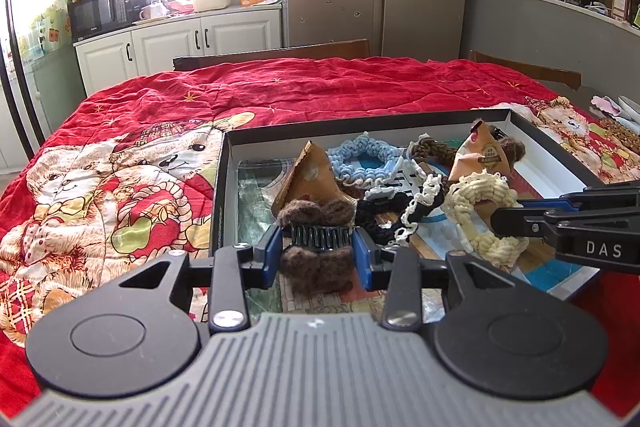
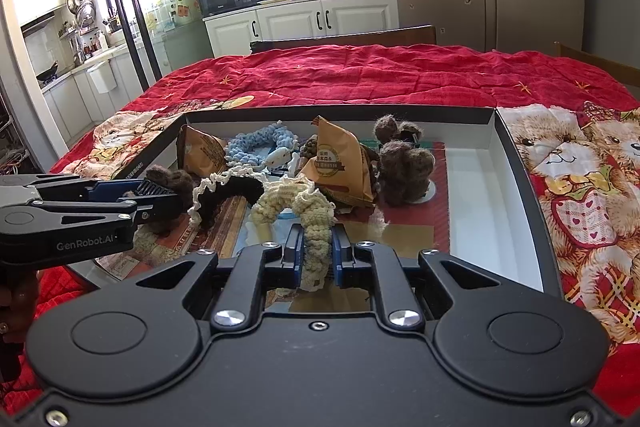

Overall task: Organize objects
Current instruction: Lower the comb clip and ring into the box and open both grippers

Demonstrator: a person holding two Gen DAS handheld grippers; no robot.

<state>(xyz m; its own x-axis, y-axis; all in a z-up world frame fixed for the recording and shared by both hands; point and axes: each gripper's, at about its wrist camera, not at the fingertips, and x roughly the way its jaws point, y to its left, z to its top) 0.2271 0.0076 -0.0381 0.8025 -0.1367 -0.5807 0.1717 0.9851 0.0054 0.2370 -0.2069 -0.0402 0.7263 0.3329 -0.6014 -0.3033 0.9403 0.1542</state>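
A shallow black box with white inner walls lies on the red quilt. My left gripper is shut on a brown fuzzy hair clip with black teeth, at the box's near left. In the right wrist view that clip shows at the left gripper's tips. My right gripper is shut on a cream knitted scrunchie, also seen from the left wrist view as the cream scrunchie at the right gripper. In the box lie a blue scrunchie, a black lace-trimmed scrunchie, two orange snack packets and a second brown clip.
The red teddy-bear quilt covers the table on all sides of the box. The box's right part shows bare white floor. Wooden chair backs stand behind the table. Small items lie at the far right edge.
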